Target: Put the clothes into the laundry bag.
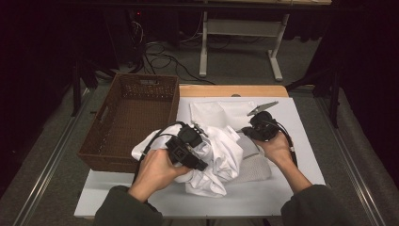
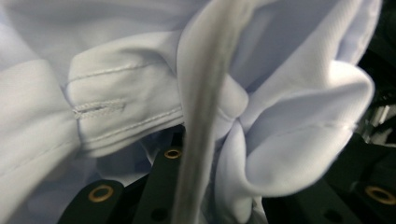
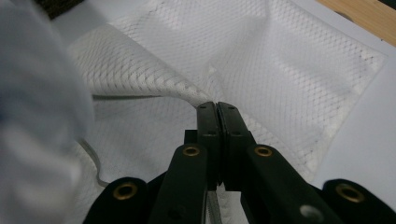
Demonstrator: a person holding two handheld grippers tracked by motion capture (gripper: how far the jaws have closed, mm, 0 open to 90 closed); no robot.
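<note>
No text, label, brand, number or sign can be read anywhere in these pictures. The white garment [image 1: 214, 157], the mesh cloth [image 3: 289, 70], the brown basket [image 1: 129, 122] and the black gripper bodies all show plain surfaces without lettering. The stitched hem seen close in the left gripper view carries no tag or print that can be made out.

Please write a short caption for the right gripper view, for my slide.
Right gripper, jaws shut on a fold of white mesh cloth lying on the white table.
</note>
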